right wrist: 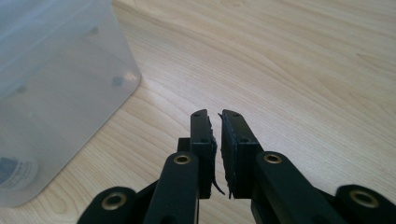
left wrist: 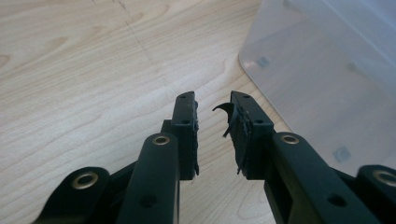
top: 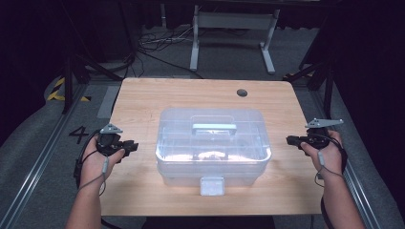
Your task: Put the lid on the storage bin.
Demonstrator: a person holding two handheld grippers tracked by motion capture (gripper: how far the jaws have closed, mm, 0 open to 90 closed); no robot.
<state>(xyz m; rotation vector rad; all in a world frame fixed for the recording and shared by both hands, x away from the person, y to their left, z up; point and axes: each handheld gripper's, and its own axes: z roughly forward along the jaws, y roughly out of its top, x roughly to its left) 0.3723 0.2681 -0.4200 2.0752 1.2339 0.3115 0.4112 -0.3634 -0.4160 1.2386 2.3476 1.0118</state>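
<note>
High view: clear box [top: 213, 148] sits between left gripper [top: 130, 146], parted, and right gripper [top: 290, 140], narrowly parted.

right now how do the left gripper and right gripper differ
The left gripper has a clear gap between its jaws; the right gripper shows only a narrow slit. The left gripper sits left of the clear lidded box, the right gripper on its right. In each gripper view the box fills the inner side. Both are empty, hover over the wooden table, and have frayed pads.
</note>
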